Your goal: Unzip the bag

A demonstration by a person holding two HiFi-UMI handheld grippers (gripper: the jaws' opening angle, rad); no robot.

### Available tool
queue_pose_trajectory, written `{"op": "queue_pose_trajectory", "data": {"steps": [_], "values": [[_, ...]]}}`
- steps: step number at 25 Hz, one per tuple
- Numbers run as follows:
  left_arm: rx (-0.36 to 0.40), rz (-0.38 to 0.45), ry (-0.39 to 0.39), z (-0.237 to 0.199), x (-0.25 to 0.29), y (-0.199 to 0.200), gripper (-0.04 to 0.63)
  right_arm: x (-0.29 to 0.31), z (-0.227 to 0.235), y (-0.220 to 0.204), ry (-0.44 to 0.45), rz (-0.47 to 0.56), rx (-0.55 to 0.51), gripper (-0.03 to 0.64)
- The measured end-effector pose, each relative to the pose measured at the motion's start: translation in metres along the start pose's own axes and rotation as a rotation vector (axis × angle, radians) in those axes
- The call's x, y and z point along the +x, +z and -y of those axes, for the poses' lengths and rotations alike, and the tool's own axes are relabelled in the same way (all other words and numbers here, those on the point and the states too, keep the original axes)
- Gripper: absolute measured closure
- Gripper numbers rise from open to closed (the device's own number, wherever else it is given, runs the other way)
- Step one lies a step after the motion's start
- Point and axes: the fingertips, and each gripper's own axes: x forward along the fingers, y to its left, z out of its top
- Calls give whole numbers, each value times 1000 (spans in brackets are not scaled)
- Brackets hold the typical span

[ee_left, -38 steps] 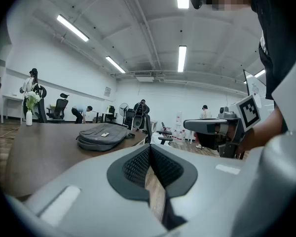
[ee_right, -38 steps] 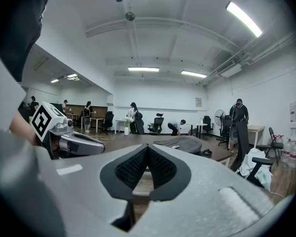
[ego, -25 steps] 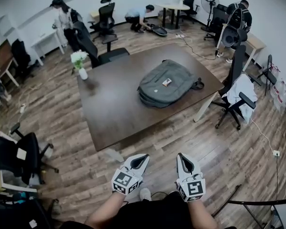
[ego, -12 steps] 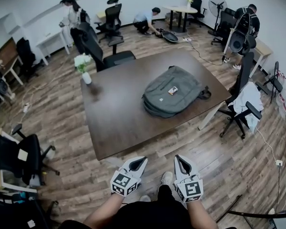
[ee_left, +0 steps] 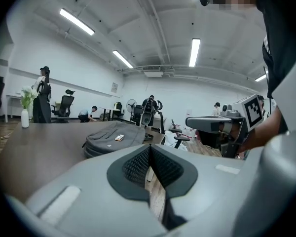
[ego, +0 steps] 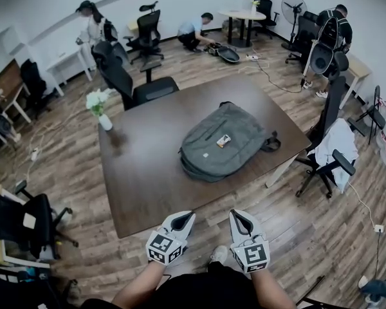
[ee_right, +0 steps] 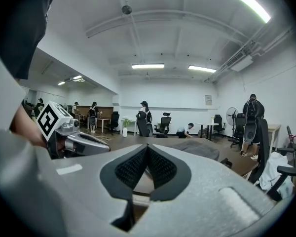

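Both the left tool (ego: 189, 215) and right tool (ego: 234, 214) sat closed and empty at bottom centre, while the grey fabric backpack (ego: 222, 140), mid-frame on the dark wooden tabletop (ego: 148, 166), had come closer than a second before, so I'd guess still just the walk-up.

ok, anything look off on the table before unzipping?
Nothing stands out. The bag lies flat on the table, well inside its edges, and the vase stands upright near the far corner.
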Motion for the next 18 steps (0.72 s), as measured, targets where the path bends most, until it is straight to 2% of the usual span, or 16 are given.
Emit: {"op": "queue_pose_trajectory", "data": {"steps": [9,18], "values": [[5,-33,57,-13,62,9,577,24,63,-14,45,-29,38,614],[-14,-74,168,-48,69,9,577,65,73,-16,140,-29,48,614]]}}
